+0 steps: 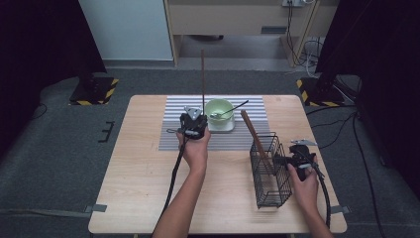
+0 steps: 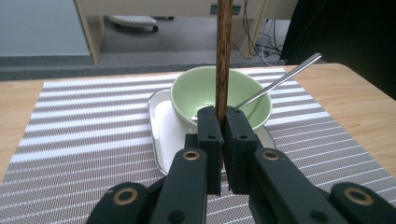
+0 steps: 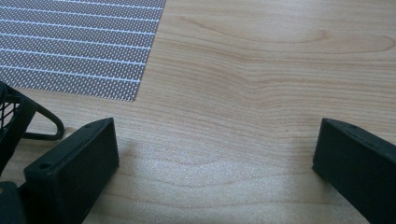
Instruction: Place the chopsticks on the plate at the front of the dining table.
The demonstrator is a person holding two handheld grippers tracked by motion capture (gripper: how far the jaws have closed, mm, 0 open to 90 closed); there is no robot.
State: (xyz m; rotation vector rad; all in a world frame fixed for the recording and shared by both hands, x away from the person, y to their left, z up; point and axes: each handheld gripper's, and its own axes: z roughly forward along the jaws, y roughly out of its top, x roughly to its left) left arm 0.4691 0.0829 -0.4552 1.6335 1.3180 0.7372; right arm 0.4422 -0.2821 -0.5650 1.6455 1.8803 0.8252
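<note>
Beside the bowl (image 2: 219,95), left gripper (image 2: 223,123) clamps an upright chopstick (image 2: 224,51).

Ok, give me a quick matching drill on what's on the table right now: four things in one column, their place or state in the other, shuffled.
Things:
1. wooden chopstick
2. metal spoon
3. left tongs
4. right tongs

Places or states:
A. open over bare table, beside the wire basket
B. resting in the green bowl
C. held upright
D. shut on the chopstick, near the white tray

Pairs: 1-C, 2-B, 3-D, 4-A
</note>
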